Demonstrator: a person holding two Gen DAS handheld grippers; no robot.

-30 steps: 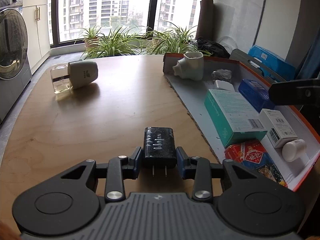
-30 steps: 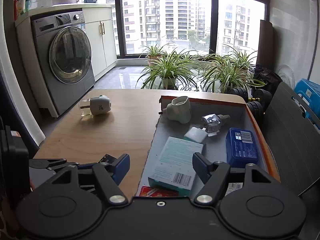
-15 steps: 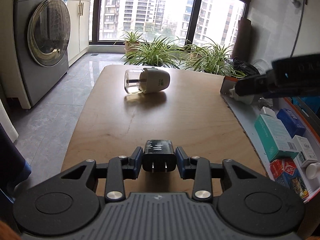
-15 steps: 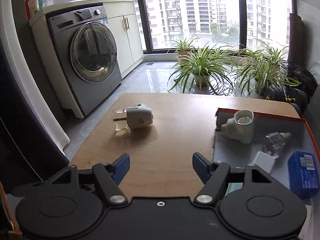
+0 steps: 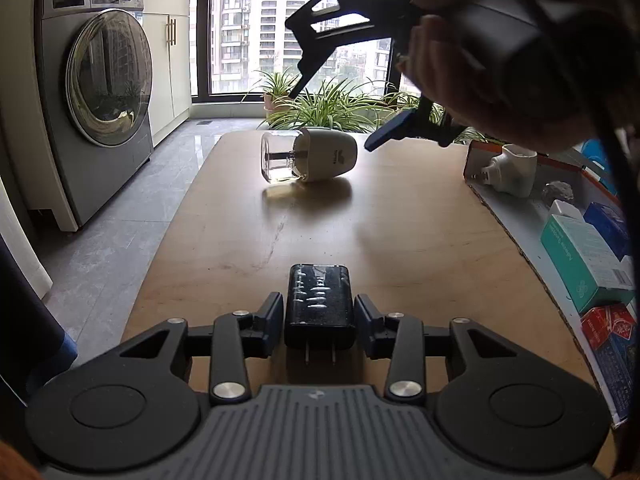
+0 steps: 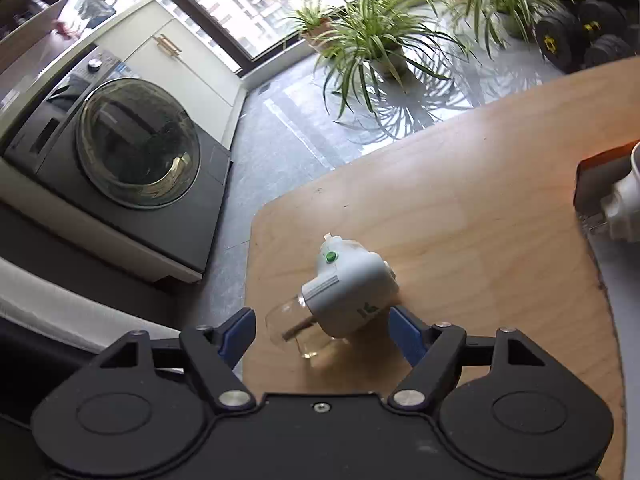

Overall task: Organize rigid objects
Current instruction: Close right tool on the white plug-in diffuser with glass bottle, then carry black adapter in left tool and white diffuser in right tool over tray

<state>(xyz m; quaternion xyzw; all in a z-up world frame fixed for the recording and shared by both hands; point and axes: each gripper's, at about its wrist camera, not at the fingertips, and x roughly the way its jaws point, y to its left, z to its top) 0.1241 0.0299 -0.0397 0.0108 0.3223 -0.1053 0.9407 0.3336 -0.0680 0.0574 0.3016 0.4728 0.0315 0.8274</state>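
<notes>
Since a second ago your right gripper (image 6: 322,334) has swung off the cardboard tray (image 5: 520,216) and now hangs over the white plug-in vaporizer (image 6: 352,288), while your left gripper (image 5: 319,316) has only slid a little along the wooden table (image 5: 400,232) with the black charger (image 5: 319,300).

That vaporizer lies on its side near the table's far left corner, well apart from the tray. Seen from the right wrist, its long axis runs slantwise: the clear bottle end points toward the camera and the left finger, the white housing with the green button points away. Your right jaws are opening, standing to either side of it with nothing pressed yet.

The charger lies flat between your left jaws, prongs toward the camera, its length running along the fingers. Those jaws are opening too, and gaps show between the pads and its sides, so it looks released rather than gripped.

Mind the risks, as I judge them: the vaporizer is rounded and sits close to the table edge, so an off-centre close could roll it or push it over. Pads landing on the smooth bottle rather than the housing could slip.
</notes>
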